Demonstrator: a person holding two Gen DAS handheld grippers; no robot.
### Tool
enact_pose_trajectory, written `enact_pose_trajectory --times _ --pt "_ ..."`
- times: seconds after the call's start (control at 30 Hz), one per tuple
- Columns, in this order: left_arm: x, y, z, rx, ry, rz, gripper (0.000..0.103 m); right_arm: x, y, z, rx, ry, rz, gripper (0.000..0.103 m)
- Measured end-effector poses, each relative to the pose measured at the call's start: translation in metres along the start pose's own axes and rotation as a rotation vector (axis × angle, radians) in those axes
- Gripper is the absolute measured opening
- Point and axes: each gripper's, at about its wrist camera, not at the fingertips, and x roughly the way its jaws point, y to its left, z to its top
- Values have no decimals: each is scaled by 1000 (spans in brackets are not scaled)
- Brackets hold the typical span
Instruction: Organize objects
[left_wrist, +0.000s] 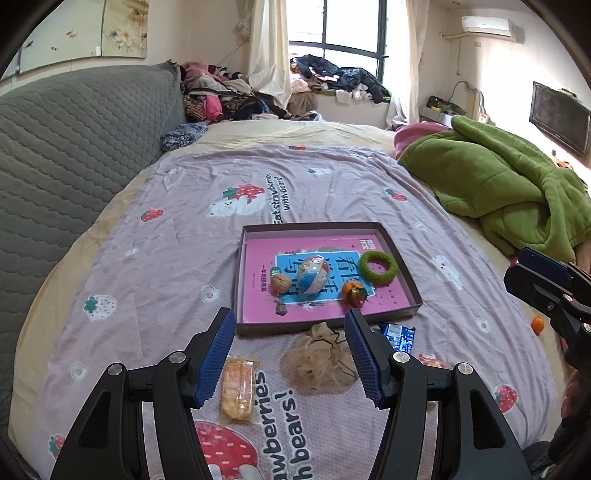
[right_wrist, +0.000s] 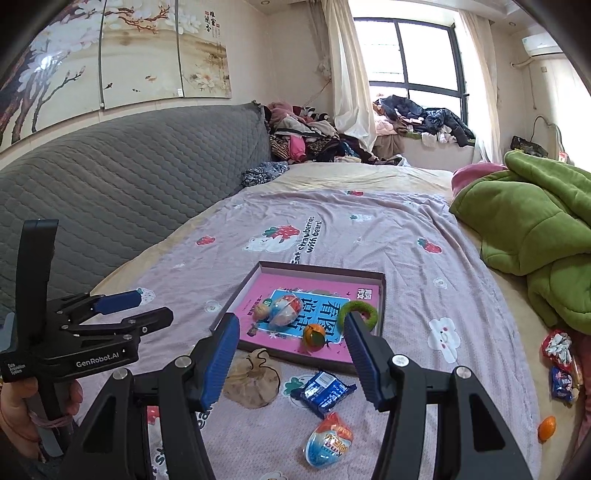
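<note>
Both claws, left claw (left_wrist: 290, 356) and right claw (right_wrist: 291, 360), hang open and empty over the bed (left_wrist: 332, 177), since loose snacks outside the tray (left_wrist: 242, 280) await collecting.

matt cardboard tray (left_wrist: 400, 314), glossy plastic egg (right_wrist: 327, 441), fuzzy green ring (left_wrist: 378, 268), soft cloth bedspread (left_wrist: 332, 192).

A green blanket (left_wrist: 491, 184) lies rumpled on the bed — clothes (right_wrist: 306, 136) (a heap) piled beside the grey headboard (left_wrist: 74, 155).

Black left gripper (left_wrist: 290, 354) and right gripper (right_wrist: 291, 360), ribbed blue pads, silver screws, white "GenRobot.AI" lettering
</note>
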Motion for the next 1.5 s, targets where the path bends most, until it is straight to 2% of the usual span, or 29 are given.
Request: enact_pose_trajectory --times 0.67,0.93,1.5 --pt "-11 -13 -11 14 -14 13 63 -10 -14 -21 21 8 -18 59" --pt "-11 -20 -12 11 -36 -8 63 -4 -16 -27 35 23 -22 59" --pt "1 -18 -30 -19 -6 -38 63 -6 -13 -39 40 15 -31 59"
